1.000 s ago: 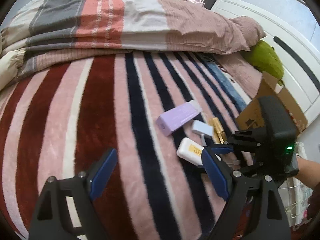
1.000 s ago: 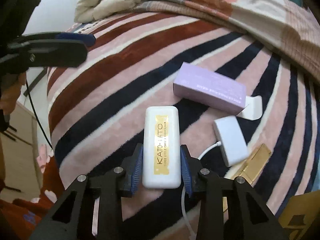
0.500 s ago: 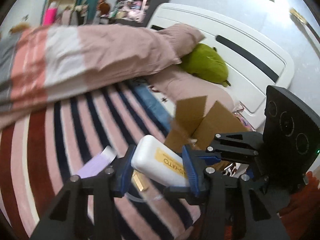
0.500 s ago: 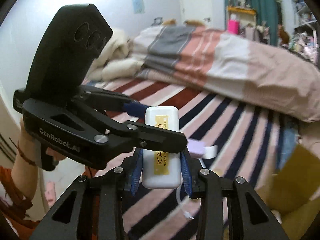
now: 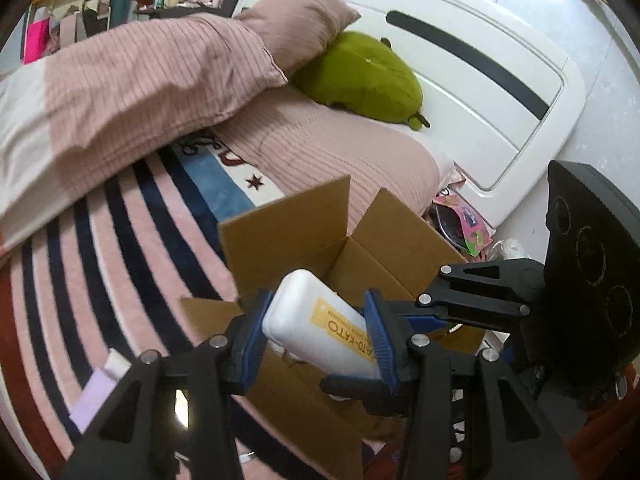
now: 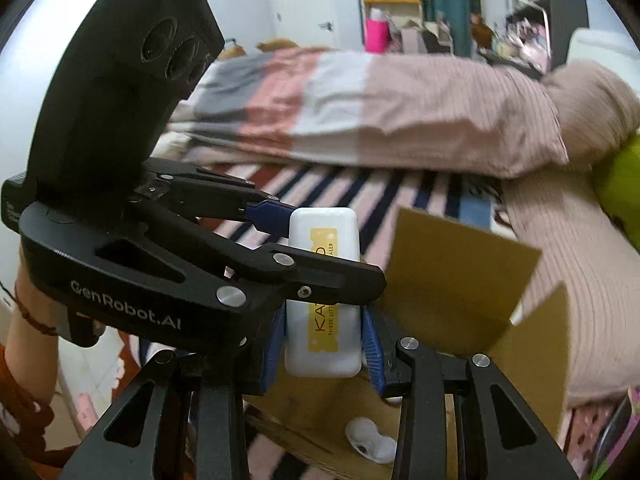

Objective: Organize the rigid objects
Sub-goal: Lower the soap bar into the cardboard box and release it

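A white KATO box with a yellow label (image 5: 320, 326) (image 6: 324, 300) is held in the air over an open cardboard box (image 5: 360, 248) (image 6: 452, 280) at the bed's edge. My left gripper (image 5: 316, 336) is shut on the white box across its width. My right gripper (image 6: 324, 340) is shut on the same white box at its near end. The left gripper's black body (image 6: 120, 160) fills the left of the right wrist view. A small white object (image 6: 368, 440) lies inside the cardboard box. A purple box (image 5: 100, 392) lies on the striped blanket at the lower left.
The striped blanket (image 5: 100, 240) covers the bed. A folded pink duvet (image 5: 140, 80) and a green plush (image 5: 360, 76) lie by the white headboard (image 5: 480, 80). The cardboard box's flaps stand upright around the opening.
Both grippers have carried the white box off the blanket and right to above the cardboard box. The left gripper, open a second ago, closed on the box with the right one.
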### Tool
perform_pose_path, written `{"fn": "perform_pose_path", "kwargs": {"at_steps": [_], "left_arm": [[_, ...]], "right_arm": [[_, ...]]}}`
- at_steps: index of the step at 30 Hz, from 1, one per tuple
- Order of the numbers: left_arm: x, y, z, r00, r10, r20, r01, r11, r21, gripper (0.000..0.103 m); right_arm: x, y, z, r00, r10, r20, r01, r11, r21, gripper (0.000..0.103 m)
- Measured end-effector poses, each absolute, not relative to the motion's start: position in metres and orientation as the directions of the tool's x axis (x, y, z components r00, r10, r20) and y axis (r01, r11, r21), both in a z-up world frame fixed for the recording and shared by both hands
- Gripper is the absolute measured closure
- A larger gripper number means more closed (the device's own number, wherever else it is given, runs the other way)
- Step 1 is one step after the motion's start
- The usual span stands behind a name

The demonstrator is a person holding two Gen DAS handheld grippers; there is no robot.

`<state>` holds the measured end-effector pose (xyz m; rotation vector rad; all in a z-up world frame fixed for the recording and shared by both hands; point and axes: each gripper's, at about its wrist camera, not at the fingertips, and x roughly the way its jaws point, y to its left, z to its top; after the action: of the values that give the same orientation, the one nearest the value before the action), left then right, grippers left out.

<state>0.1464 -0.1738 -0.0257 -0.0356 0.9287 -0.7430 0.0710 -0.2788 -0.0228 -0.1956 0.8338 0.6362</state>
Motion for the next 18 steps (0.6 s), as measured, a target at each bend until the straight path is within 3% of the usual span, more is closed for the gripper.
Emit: {"fn": "perform_pose_path", "kwargs": {"at_steps": [4,6,7,12,18], "left_arm": [[0.151,-0.183,-0.031,0.367,-0.569,-0.736,0.555,0.769,-0.318,0.055],[0.149,-0.18,-0.031,0.384,-0.55,-0.741,0.544,0.784,-0.3,0.035],[0.148,-0.178,-0.029,0.396,-0.543,-0.741,0.539,0.79,-0.291,0.033],[0.135,-0.149,-0.014,0.46,-0.521,-0.719,0.501,0.821,-0.274,0.03],[0.106,-0.091,0.002,0.575,-0.43,-0.696,0.399,0.89,-0.22,0.03]], "right_arm": [[0.076,-0.286,-0.029,0.49,0.397,-0.776,-0.576,0.815,0.053,0.072],[0.075,-0.287,-0.03,0.506,0.358,-0.785,-0.557,0.83,0.02,0.072],[0.076,-0.285,-0.032,0.512,0.349,-0.785,-0.552,0.834,0.01,0.071],[0.069,-0.276,-0.026,0.528,0.354,-0.772,-0.563,0.827,-0.006,0.062],[0.051,-0.244,-0.008,0.514,0.457,-0.726,-0.649,0.761,0.019,0.061]]}}
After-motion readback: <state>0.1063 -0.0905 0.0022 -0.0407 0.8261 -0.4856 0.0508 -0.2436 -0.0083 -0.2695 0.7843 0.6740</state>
